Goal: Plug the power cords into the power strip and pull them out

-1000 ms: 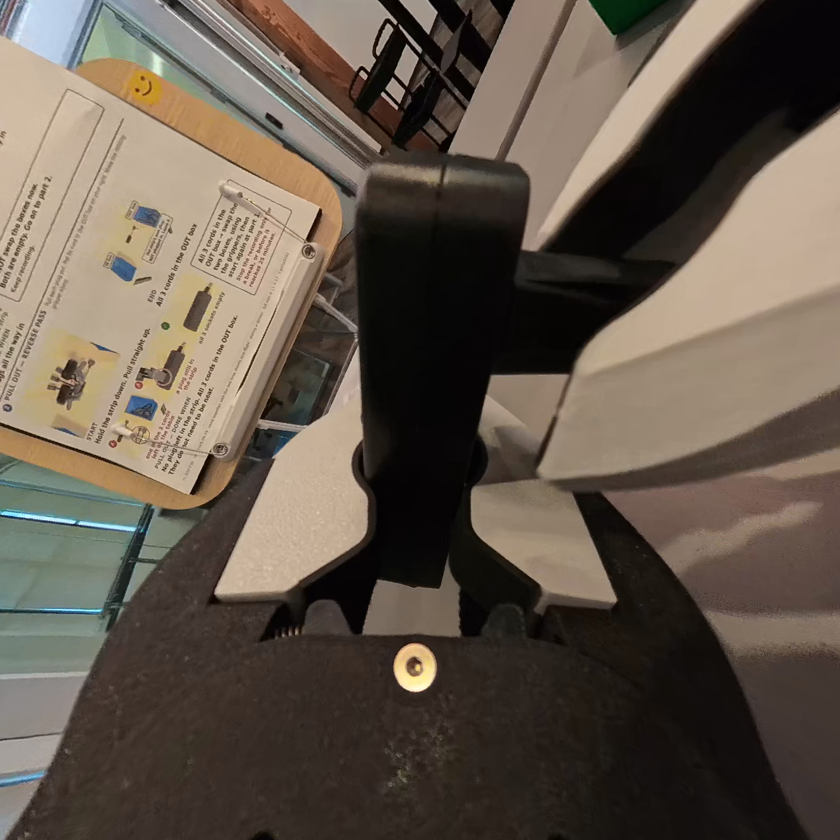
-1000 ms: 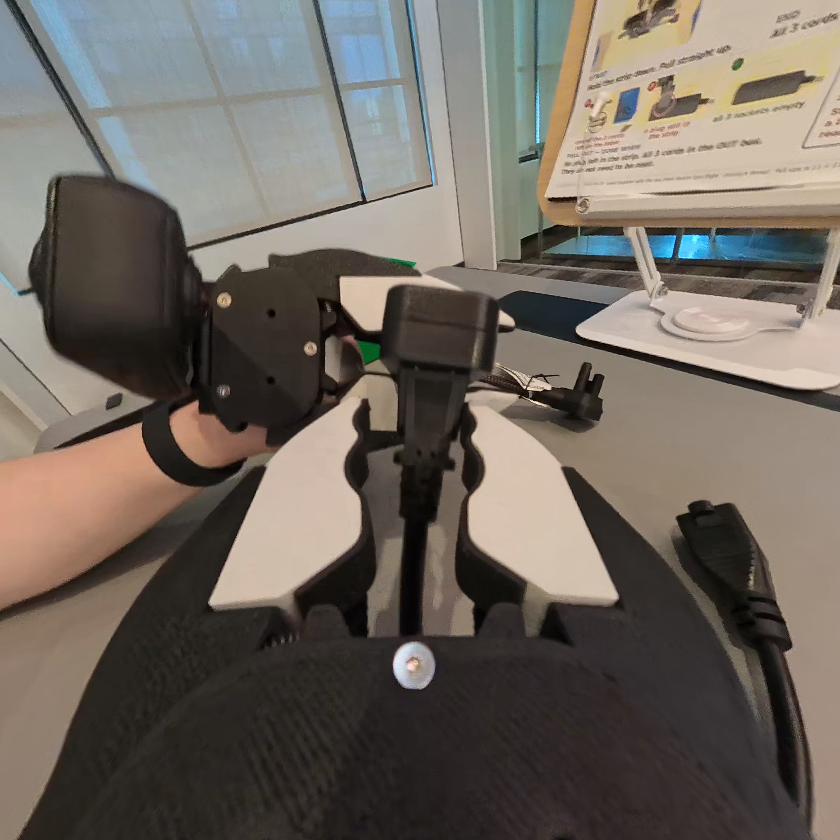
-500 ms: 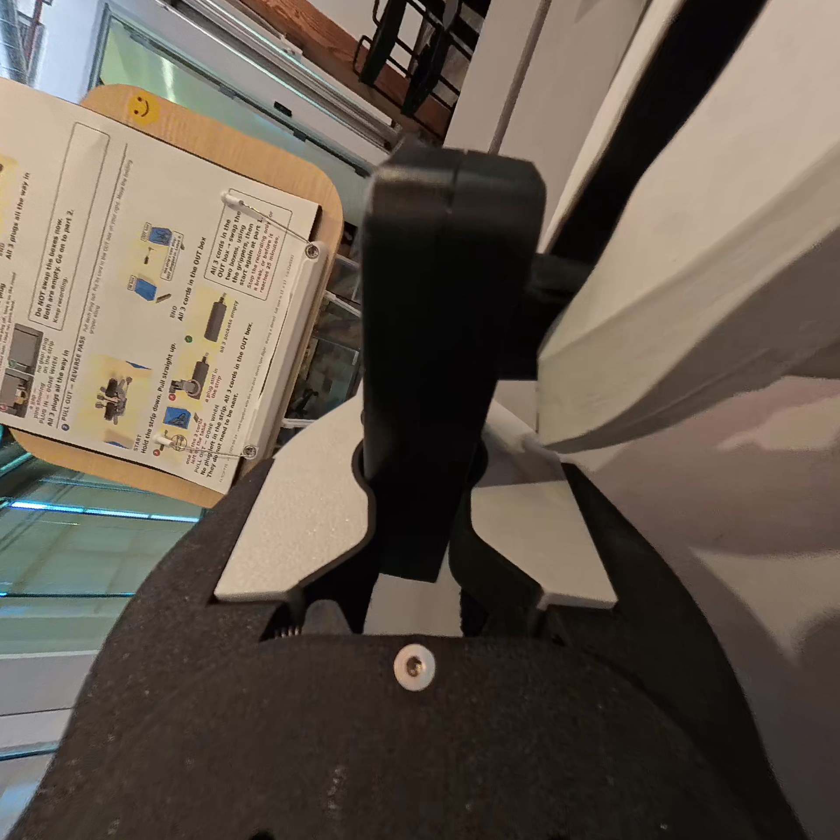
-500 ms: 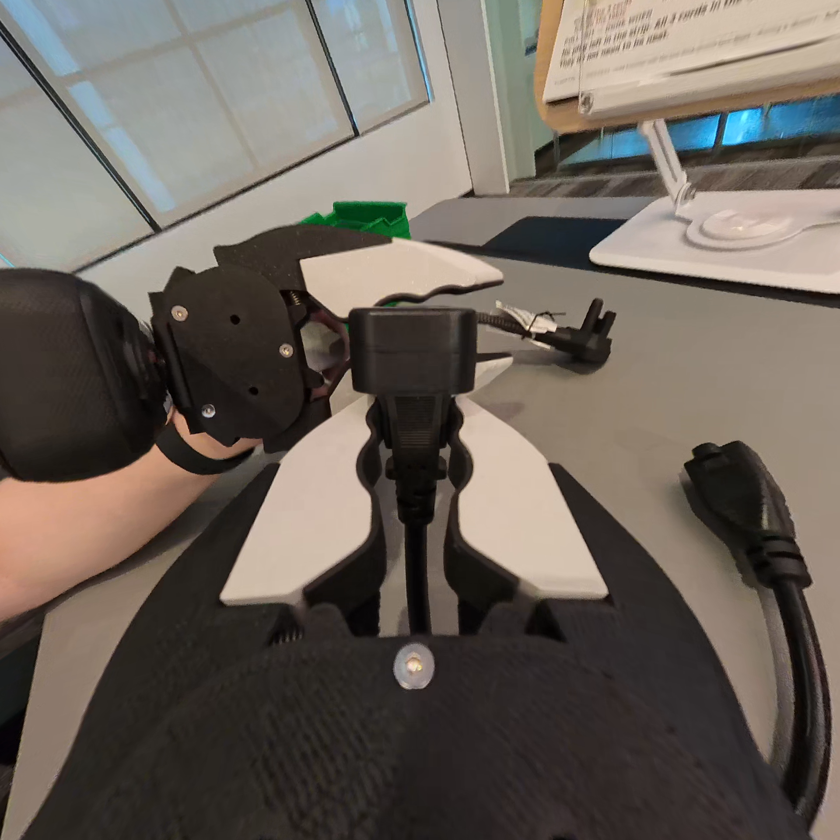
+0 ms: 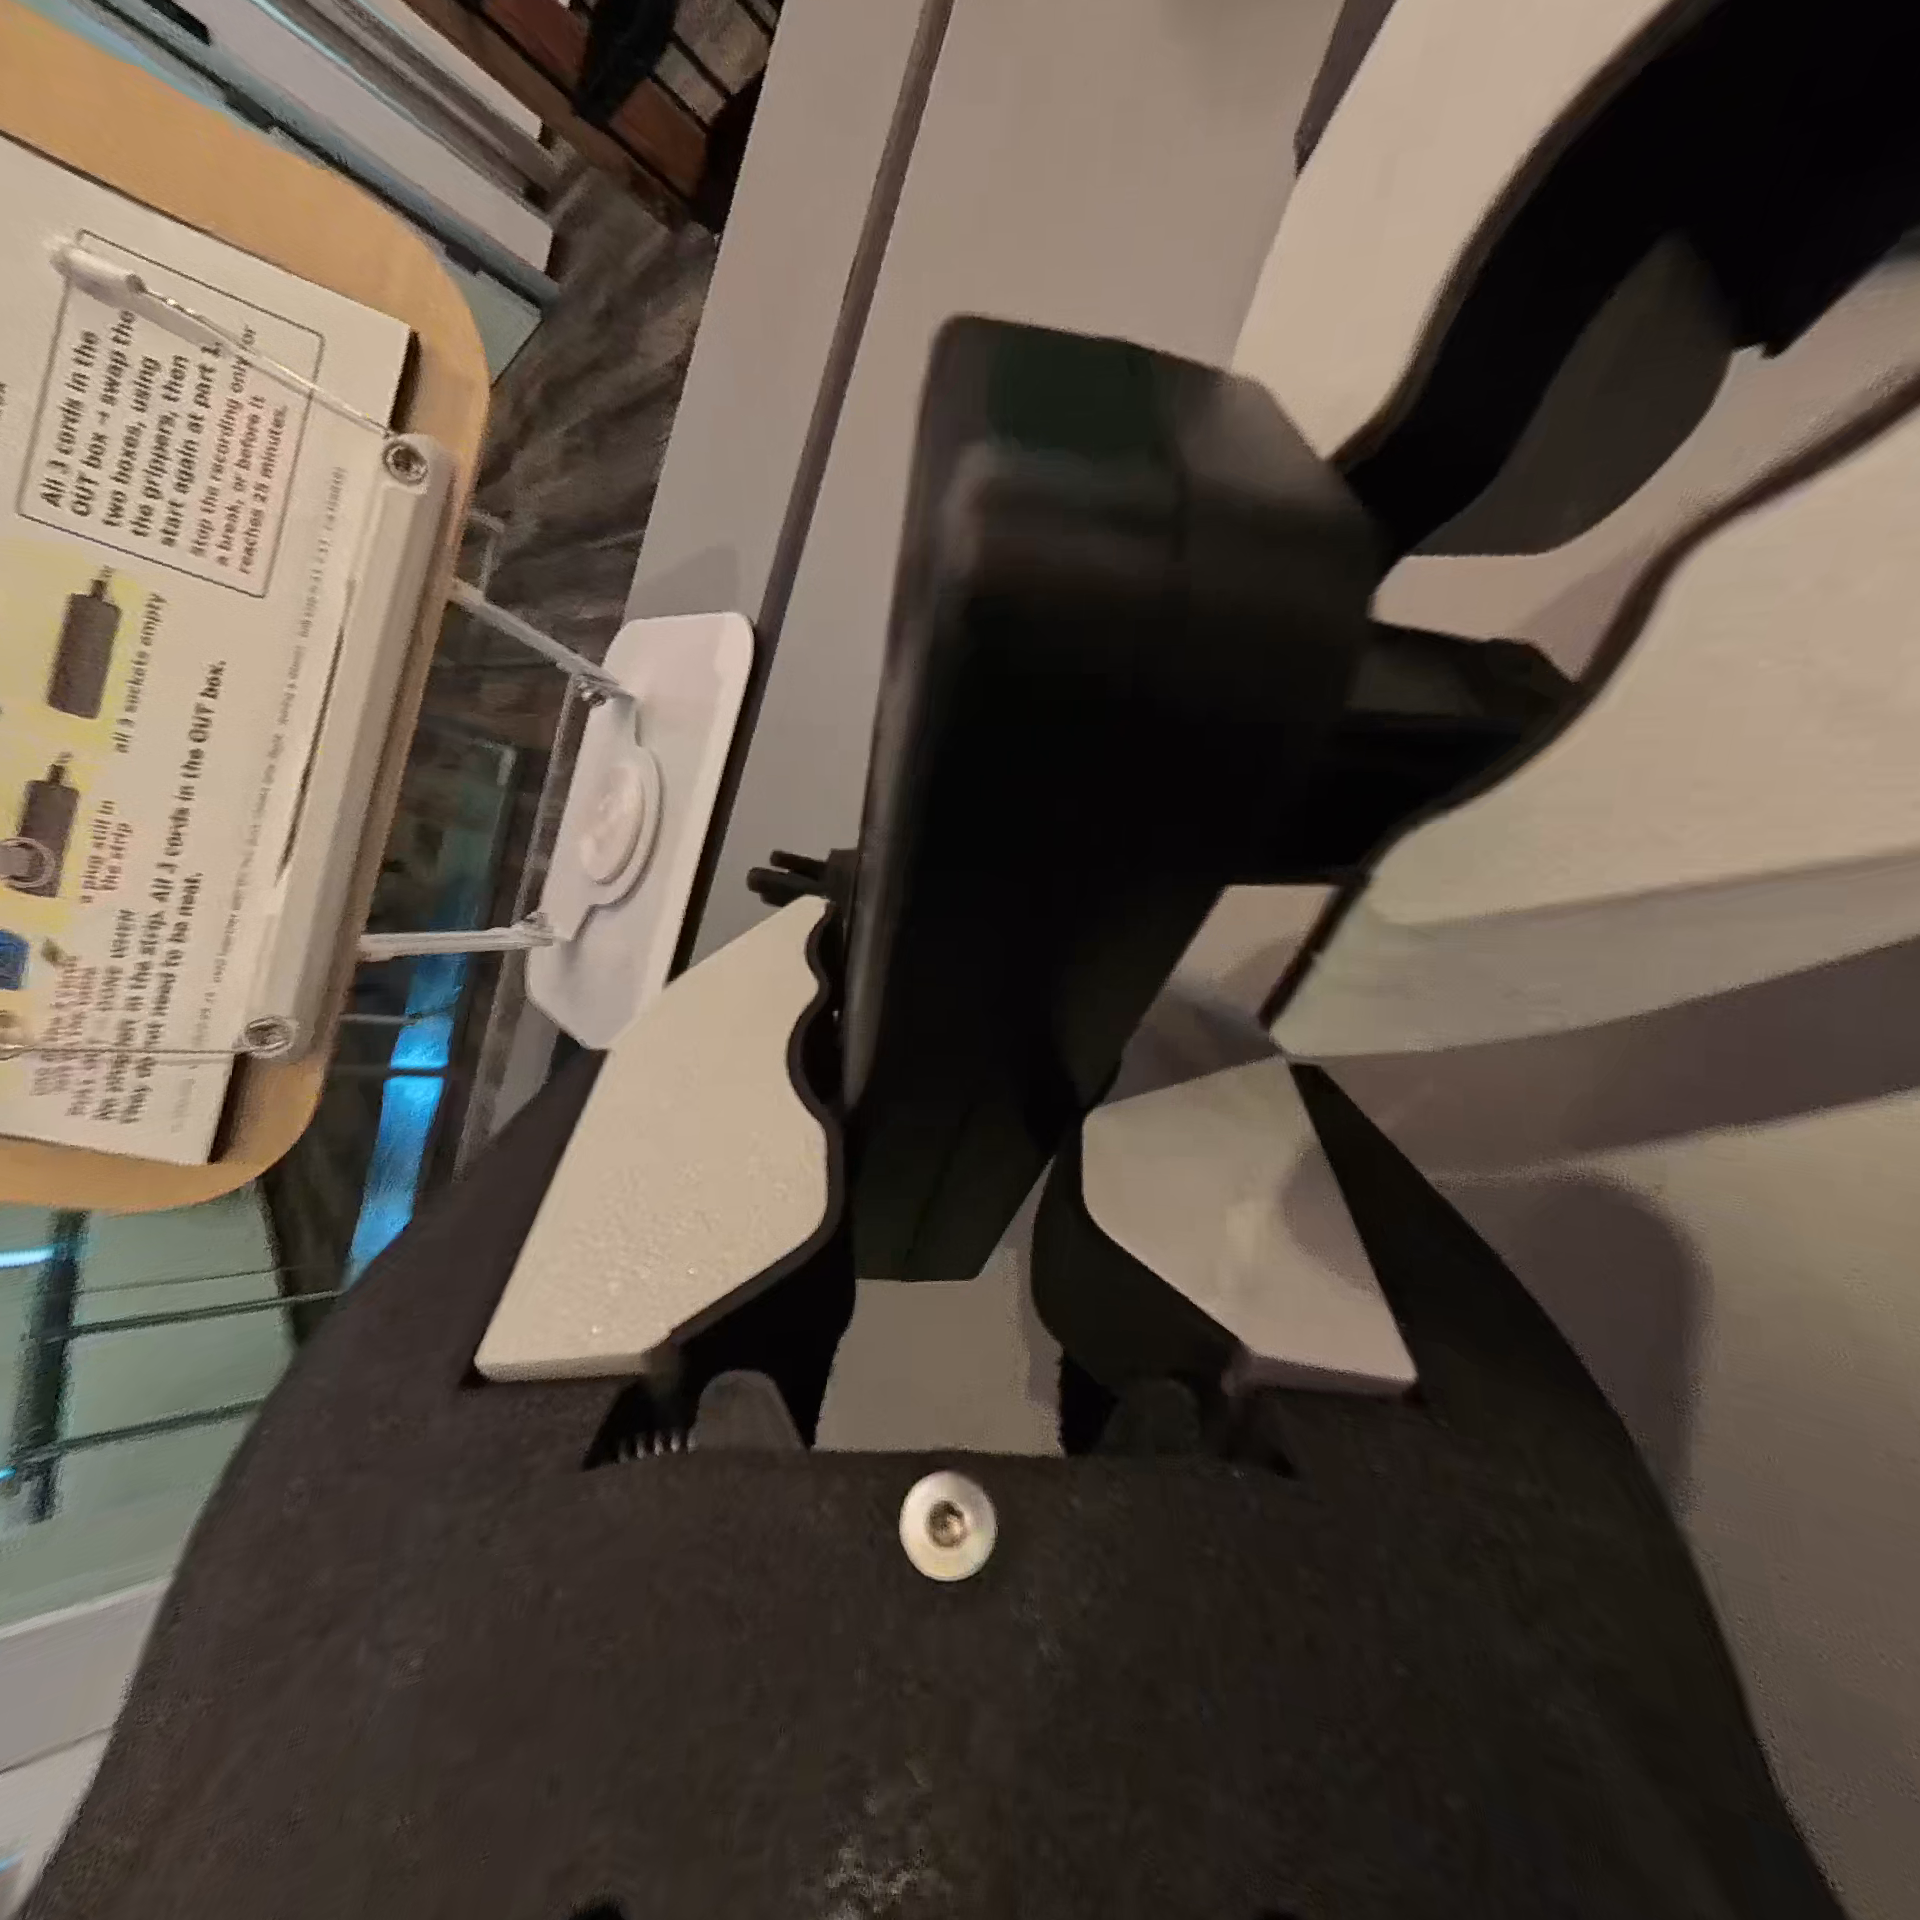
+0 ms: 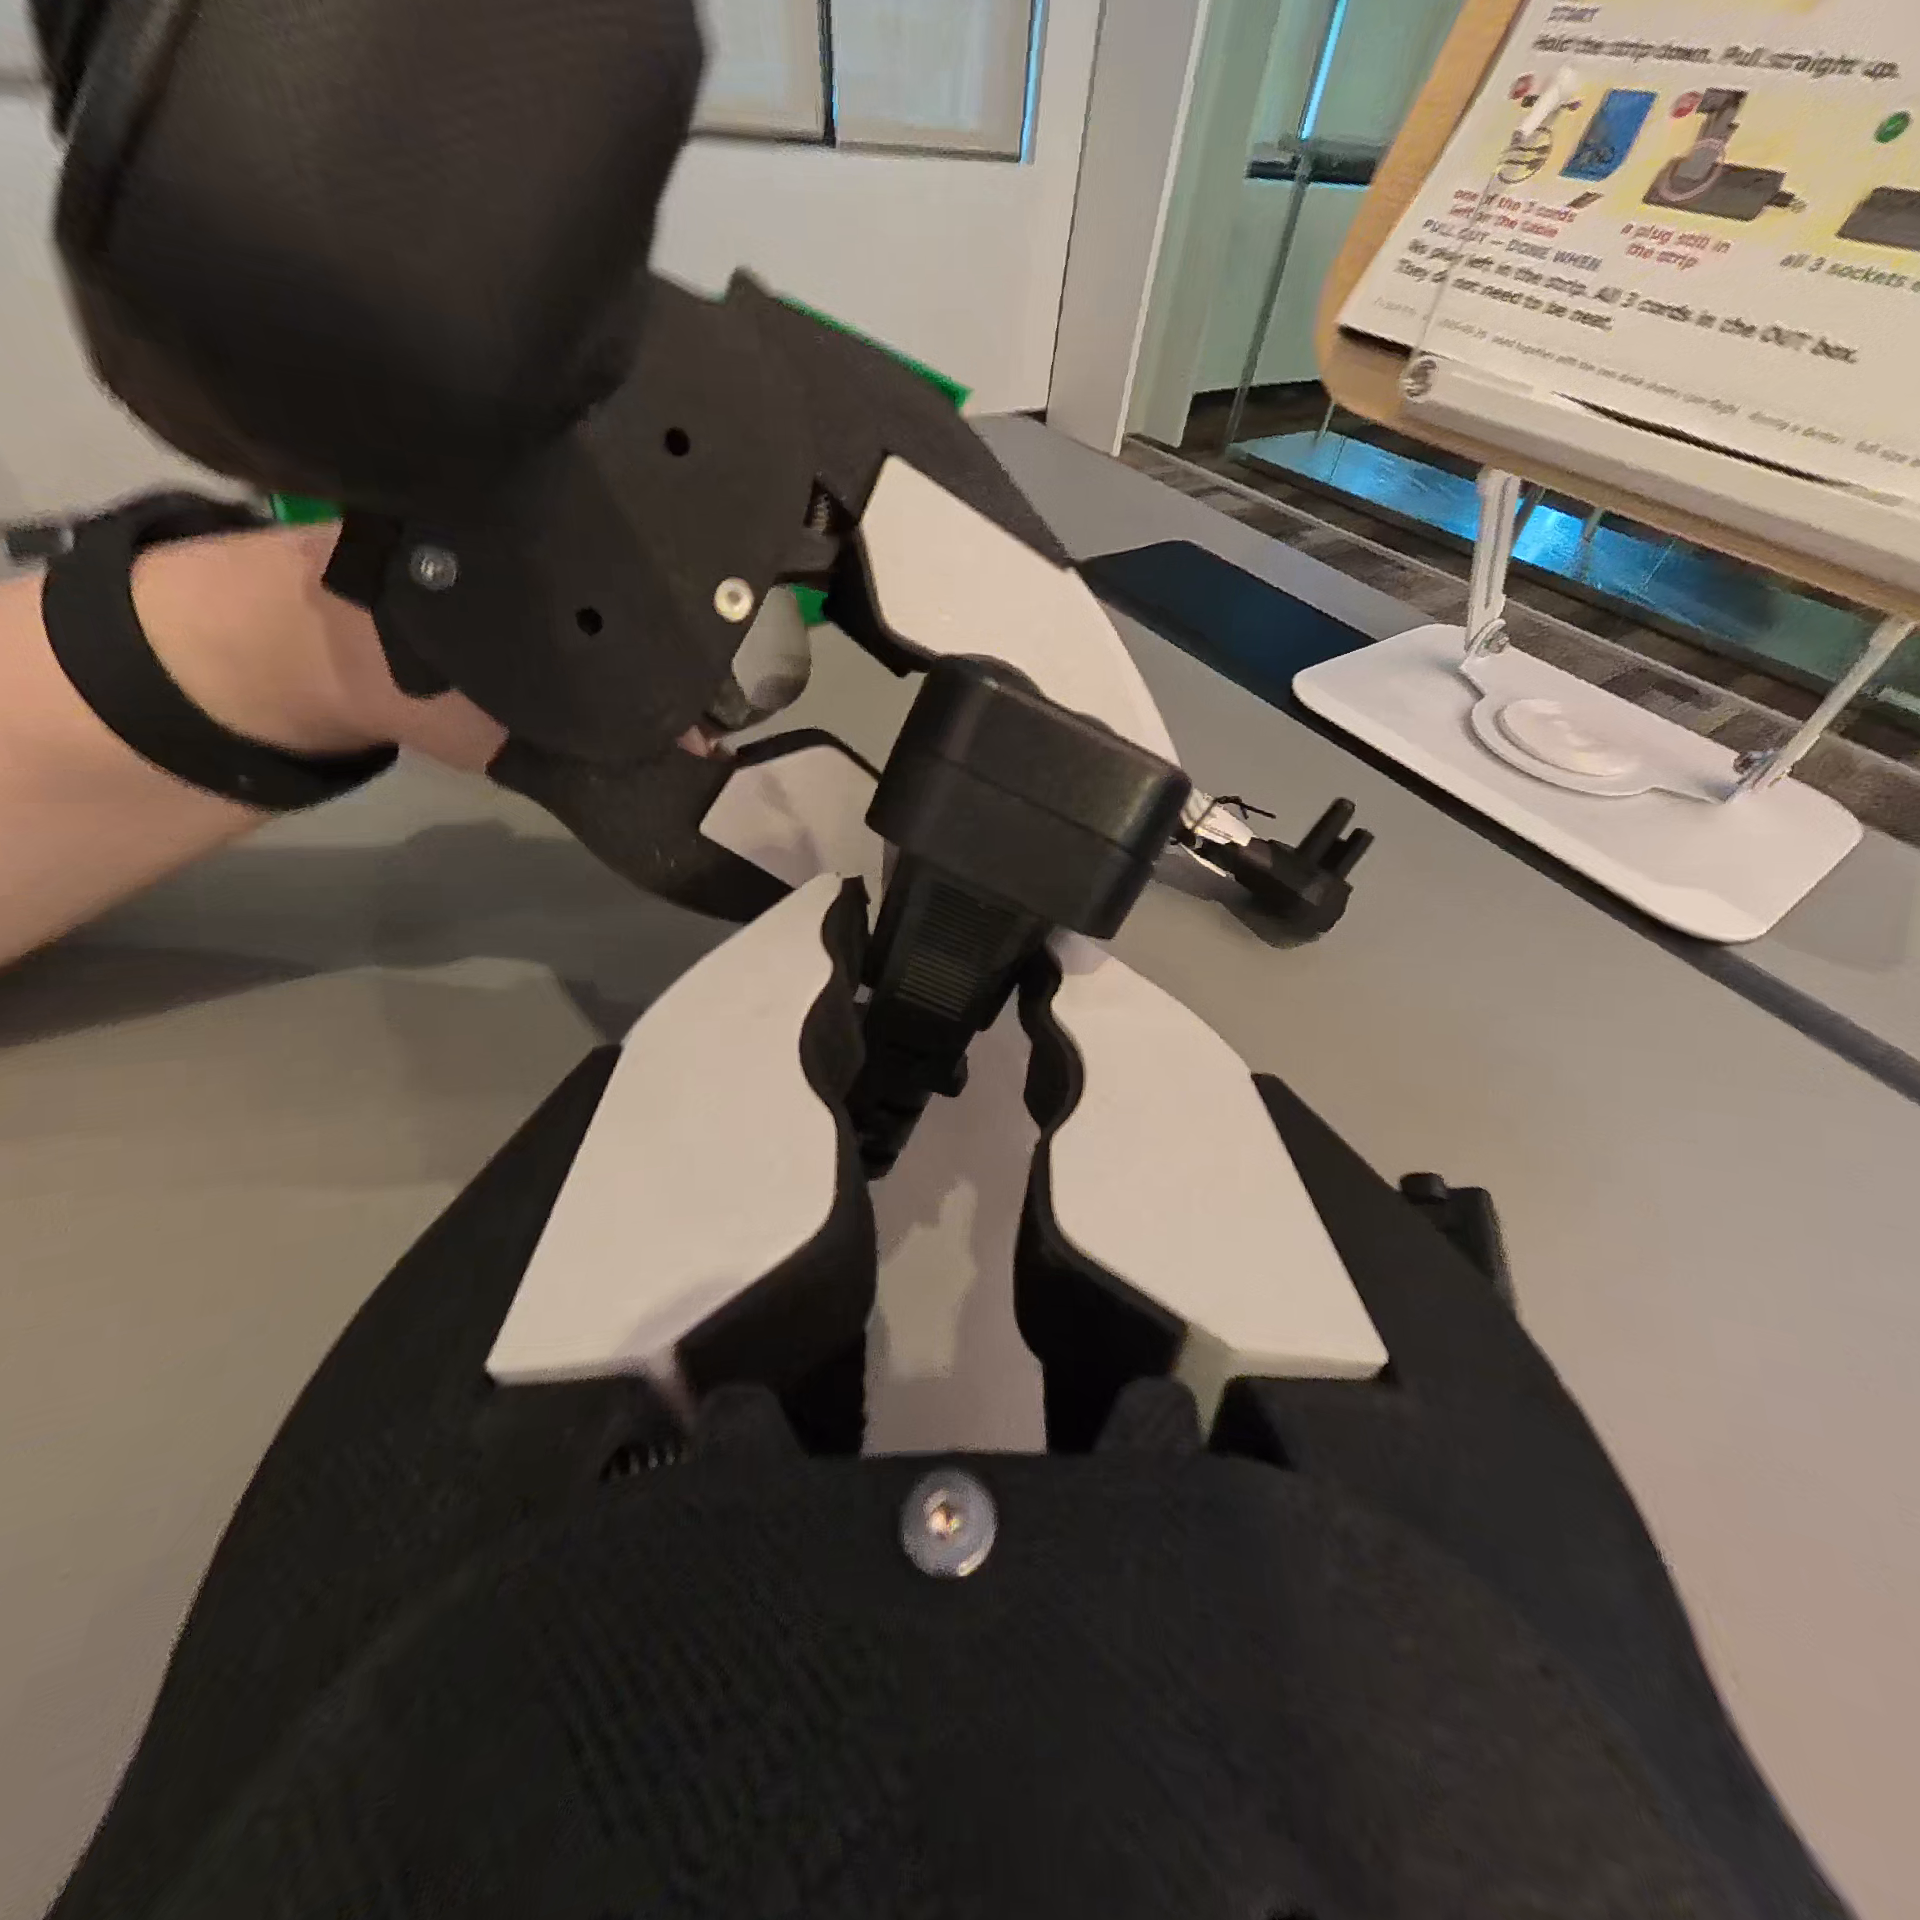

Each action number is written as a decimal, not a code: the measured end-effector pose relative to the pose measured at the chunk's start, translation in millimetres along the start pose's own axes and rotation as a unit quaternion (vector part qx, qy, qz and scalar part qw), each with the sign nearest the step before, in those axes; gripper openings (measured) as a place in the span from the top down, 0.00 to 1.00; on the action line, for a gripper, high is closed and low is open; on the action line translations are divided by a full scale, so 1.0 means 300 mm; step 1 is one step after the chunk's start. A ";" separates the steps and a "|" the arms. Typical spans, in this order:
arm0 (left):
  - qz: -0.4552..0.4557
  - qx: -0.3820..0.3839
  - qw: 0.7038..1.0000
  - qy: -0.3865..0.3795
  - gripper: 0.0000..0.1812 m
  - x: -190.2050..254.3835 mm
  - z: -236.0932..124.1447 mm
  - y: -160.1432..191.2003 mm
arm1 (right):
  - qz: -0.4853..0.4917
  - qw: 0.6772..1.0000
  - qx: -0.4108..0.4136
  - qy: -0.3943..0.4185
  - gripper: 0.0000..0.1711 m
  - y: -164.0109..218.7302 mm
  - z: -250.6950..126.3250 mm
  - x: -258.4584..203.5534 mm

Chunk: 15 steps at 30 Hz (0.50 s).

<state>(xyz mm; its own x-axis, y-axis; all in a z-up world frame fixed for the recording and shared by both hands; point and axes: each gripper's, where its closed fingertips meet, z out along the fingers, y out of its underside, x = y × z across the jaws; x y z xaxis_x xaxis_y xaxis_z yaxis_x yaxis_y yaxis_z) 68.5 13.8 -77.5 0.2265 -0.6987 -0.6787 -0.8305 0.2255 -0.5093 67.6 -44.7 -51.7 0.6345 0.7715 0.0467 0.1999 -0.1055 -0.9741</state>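
Note:
My left gripper (image 5: 1018, 987) is shut on a small black power strip block (image 5: 1091, 675) and holds it above the grey table. My right gripper (image 6: 945, 935) is shut on the ribbed neck of a black power cord plug (image 6: 925, 987), which sits in the strip (image 6: 1018, 810). Strip and plug lean to the right in the right wrist view. The right gripper's white fingers (image 5: 1662, 831) fill the right side of the left wrist view. The plug's prongs are hidden.
A loose black plug (image 6: 1299, 873) lies on the grey table (image 6: 1455, 1039) behind the strip. Another black cord end (image 6: 1455, 1216) lies at my right. An instruction sheet on a wooden board (image 6: 1662, 260) stands on a white base (image 6: 1558, 810). A green box (image 6: 935, 390) is behind the left gripper. About 6 cm separates my left fingertips from my right.
The left gripper has risen and come closer to the right one. The strip and plug have tilted to the right. The left view has swung toward the stand's base.

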 end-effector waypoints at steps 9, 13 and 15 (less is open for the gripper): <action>-0.002 -0.025 0.999 -0.034 0.82 -0.018 -0.007 -0.018 | 0.074 0.996 0.039 0.007 0.81 -0.011 0.015 0.021; 0.017 -0.036 0.998 -0.052 0.82 -0.025 -0.002 -0.009 | 0.121 0.992 0.023 -0.011 0.83 0.009 0.025 0.021; 0.040 -0.050 0.996 -0.066 0.81 -0.031 -0.003 -0.004 | 0.147 0.989 0.004 -0.024 0.84 0.028 0.030 0.018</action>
<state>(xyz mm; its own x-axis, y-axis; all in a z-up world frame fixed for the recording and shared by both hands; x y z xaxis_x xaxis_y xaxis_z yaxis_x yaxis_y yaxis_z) 66.9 19.3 -70.2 0.2164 -0.5848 -0.7818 -0.8939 0.2032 -0.3995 65.9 -35.9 -61.7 0.6286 0.7370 -0.2483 0.0059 -0.3238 -0.9461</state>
